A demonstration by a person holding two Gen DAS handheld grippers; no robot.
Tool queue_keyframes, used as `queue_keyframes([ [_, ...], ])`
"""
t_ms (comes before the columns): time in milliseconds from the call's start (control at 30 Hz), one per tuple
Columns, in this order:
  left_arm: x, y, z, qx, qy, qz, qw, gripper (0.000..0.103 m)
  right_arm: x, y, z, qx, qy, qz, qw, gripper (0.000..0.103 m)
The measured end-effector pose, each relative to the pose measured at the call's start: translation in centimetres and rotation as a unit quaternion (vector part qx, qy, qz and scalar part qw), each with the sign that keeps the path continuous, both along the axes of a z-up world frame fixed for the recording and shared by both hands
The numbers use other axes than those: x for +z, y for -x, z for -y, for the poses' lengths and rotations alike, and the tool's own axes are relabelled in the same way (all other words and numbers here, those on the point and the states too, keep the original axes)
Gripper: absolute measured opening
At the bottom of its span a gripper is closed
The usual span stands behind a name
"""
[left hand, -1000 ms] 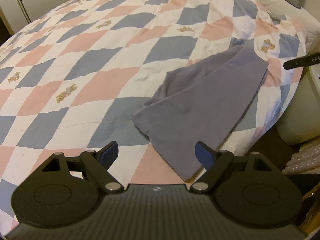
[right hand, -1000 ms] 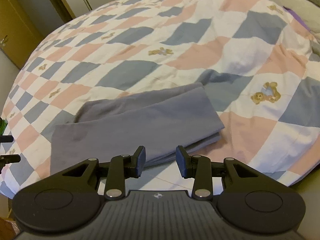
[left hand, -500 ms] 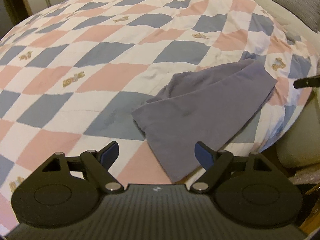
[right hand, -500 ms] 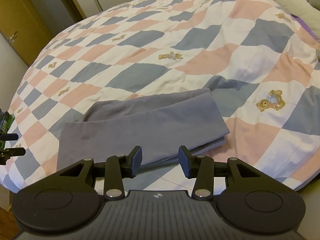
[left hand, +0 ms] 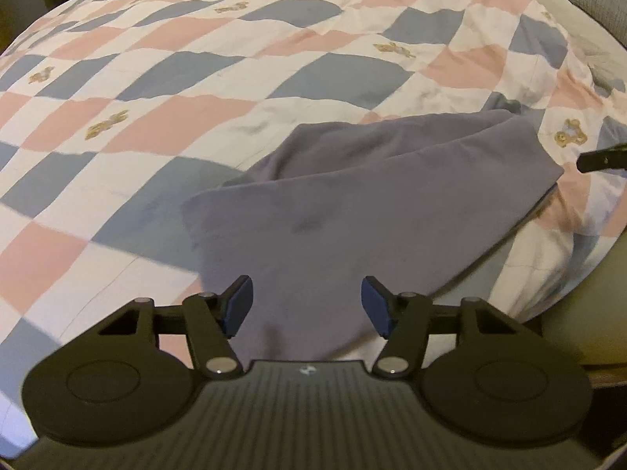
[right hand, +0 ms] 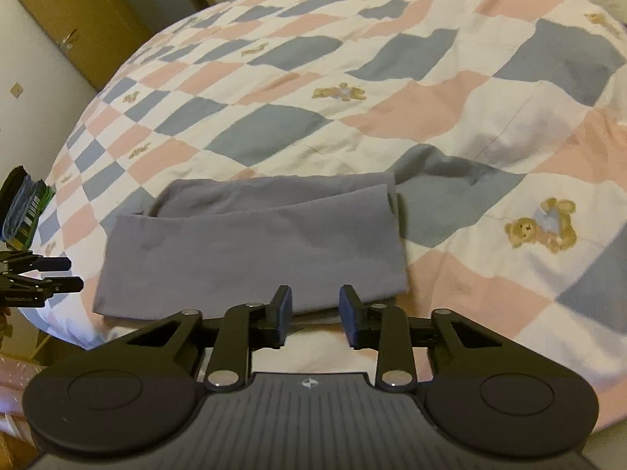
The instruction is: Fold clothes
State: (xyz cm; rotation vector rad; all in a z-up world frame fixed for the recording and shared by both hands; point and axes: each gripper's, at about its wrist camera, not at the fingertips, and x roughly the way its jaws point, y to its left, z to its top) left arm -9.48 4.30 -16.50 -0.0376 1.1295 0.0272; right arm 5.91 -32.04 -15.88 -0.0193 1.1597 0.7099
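A grey-purple garment (left hand: 352,203), folded into a long band, lies near the edge of the bed. My left gripper (left hand: 307,299) hangs low over its near corner. Its jaws are closing, the cloth shows between the blue pads (left hand: 239,303), and they do not press on it. In the right wrist view the same garment (right hand: 254,246) stretches left to right. My right gripper (right hand: 315,303) is at its near long edge, jaws closing with a narrow gap and only the cloth's hem in it. Each gripper also shows in the other's view: the right gripper's finger (left hand: 603,158), the left gripper (right hand: 39,274).
The bed carries a quilt (left hand: 196,78) of pink, blue and white checks with teddy bears. A grey pillow (left hand: 599,0) lies at the far right. The bed's edge drops off just behind the garment (left hand: 568,274). A wooden door (right hand: 78,11) stands beyond the bed.
Both grippers have come down and closer to the garment, which now sits larger and centred between the left jaws. Both pairs of jaws have narrowed.
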Motion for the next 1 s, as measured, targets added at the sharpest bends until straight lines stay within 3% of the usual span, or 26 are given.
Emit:
queue_keyframes([
  [267,-7.2,-4.4,-2.8,0.024,-0.015,-0.056,0.998,0.055,-6.5,-3.9,-1.0,-0.002,0.017,-0.027,0.999,0.029],
  [333,-7.1,-4.3,-2.7,0.019,-0.015,-0.057,0.9981,0.055,-8.3,-4.7,-1.0,-0.012,0.027,-0.041,0.999,0.029],
  [467,-5.1,-3.9,-2.6,0.009,-0.001,-0.027,0.9996,0.06,-7.1,-4.3,-0.3,-0.024,0.005,-0.024,0.999,0.03],
  [567,-5.6,-5.3,-2.8,0.001,-0.014,-0.018,0.9997,0.06,-6.0,-4.3,0.1,-0.042,-0.015,-0.008,0.999,0.03],
  [667,-7.4,-7.0,-4.0,0.018,-0.016,-0.032,0.9992,0.057,-7.4,-5.7,-0.7,-0.056,0.0,-0.01,0.998,0.03],
  [767,-6.4,-7.2,-4.2,0.006,-0.016,-0.022,0.9996,0.055,-8.9,-6.9,-1.4,-0.068,0.025,-0.023,0.997,0.033],
  [833,-5.4,-6.8,-4.1,-0.006,-0.018,-0.008,0.9998,0.056,-8.0,-6.5,-1.2,-0.077,0.015,-0.01,0.997,0.033],
  [900,-6.0,-6.8,-4.7,0.002,-0.02,-0.021,0.9996,0.057,-7.0,-5.7,-0.6,-0.087,0.002,0.001,0.996,0.033],
  [1000,-7.4,-7.7,-5.0,0.012,-0.035,-0.072,0.9968,0.053,-7.7,-5.3,-0.4,-0.095,0.014,-0.014,0.995,0.033],
])
